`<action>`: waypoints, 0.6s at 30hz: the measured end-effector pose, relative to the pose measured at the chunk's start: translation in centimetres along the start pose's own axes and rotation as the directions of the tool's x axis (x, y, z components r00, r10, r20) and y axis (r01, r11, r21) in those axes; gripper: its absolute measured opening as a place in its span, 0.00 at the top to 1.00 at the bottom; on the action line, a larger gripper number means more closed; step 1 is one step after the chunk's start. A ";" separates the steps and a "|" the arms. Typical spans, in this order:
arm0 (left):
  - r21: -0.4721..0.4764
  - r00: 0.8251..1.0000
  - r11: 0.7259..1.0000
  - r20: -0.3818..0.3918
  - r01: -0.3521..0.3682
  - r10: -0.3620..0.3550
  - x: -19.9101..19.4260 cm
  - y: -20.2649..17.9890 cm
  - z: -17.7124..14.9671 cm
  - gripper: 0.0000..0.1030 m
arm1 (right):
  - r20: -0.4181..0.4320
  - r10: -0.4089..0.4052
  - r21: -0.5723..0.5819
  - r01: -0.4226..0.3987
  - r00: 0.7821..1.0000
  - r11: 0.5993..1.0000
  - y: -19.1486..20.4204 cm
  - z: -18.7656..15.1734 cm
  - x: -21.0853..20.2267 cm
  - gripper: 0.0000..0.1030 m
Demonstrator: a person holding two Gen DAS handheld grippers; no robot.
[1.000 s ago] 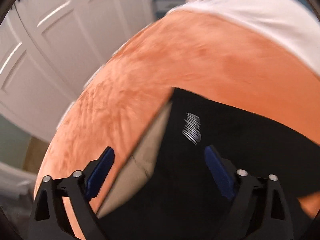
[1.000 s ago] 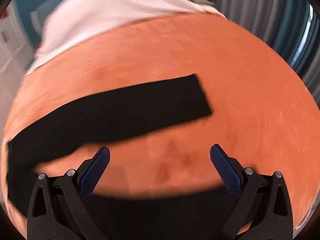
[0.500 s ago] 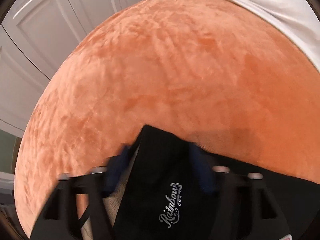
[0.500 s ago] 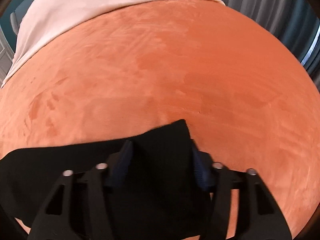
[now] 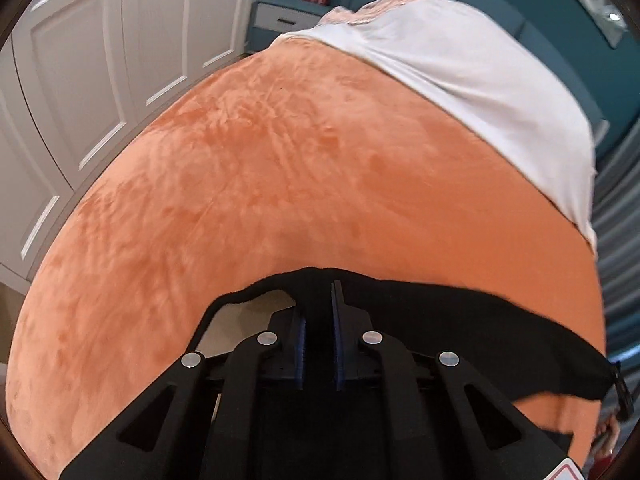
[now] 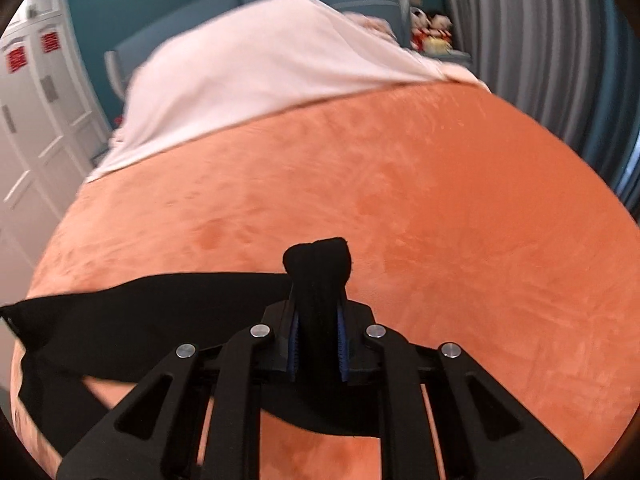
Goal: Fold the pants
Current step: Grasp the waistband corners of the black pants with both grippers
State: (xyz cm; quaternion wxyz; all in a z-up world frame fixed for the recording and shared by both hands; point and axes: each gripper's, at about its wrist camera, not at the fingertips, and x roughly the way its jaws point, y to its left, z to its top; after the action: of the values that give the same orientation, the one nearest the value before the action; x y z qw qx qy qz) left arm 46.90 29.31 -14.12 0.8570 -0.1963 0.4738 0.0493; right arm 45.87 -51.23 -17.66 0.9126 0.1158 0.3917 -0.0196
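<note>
The bed [image 5: 320, 168] fills both views, spread with an orange plush blanket [image 6: 440, 200] and a white sheet [image 6: 260, 68] across the upper part of each frame. White panelled wardrobe doors [image 5: 100, 60] stand at upper left in the left wrist view, grey curtains [image 6: 540, 40] at upper right in the right wrist view.

The black pants [image 5: 460, 320] lie across the lower part of the blanket, running as a dark band from the lower centre of the left wrist view out to its right edge, and from the left edge of the right wrist view in to its lower centre. The cloth looks soft and limp; a pale lining shows in an opening at lower left of centre in the left view.

The step in hand looks like the pick-up for a fold: both ends are pinched and seem raised off the blanket. The left hand-held gripper [image 5: 319, 300] is clamped on a black edge of the pants. The right hand-held gripper [image 6: 318, 312] is closing, its pads already pressing a bunched wad that sticks up above the fingertips.

Next, I judge, both ends want carrying together over the rest of the garment, kept level and taut so the sagging middle lays flat without creasing.
</note>
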 end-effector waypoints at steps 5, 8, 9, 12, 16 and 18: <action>0.066 0.999 0.997 -0.018 0.035 -0.034 -6.1 1.6 -6.0 0.92 | 0.041 0.046 -0.064 -0.043 0.998 0.997 0.8 -2.6 -7.1 0.87; 0.091 0.999 0.996 -0.037 0.025 -0.022 -7.6 2.9 -9.0 0.92 | 0.034 0.042 -0.082 -0.039 0.999 0.996 -0.2 -5.4 -10.3 0.87; 0.100 0.999 0.995 -0.042 0.011 -0.007 -7.8 3.4 -10.0 0.92 | 0.020 0.036 -0.083 -0.034 0.999 0.996 -0.6 -6.4 -11.0 0.87; 0.118 0.996 0.992 -0.076 -0.035 0.044 -7.3 4.7 -12.7 0.92 | -0.038 0.010 -0.074 -0.013 0.999 0.997 -1.9 -9.4 -11.3 0.87; 0.069 0.993 0.996 -0.108 -0.047 0.055 -5.7 6.2 -14.2 0.92 | -0.095 -0.010 -0.051 0.005 0.995 0.999 -2.7 -12.4 -10.1 0.87; 0.055 0.991 0.997 -0.115 -0.061 0.067 -5.0 6.5 -14.5 0.92 | -0.114 -0.023 -0.043 0.018 0.993 0.999 -2.9 -13.4 -9.3 0.87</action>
State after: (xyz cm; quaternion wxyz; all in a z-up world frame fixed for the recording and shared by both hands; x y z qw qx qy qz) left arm 30.92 30.24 -18.72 0.8307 -0.1613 0.5302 0.0533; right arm 29.54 -51.50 -20.52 0.8905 0.0937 0.4449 -0.0140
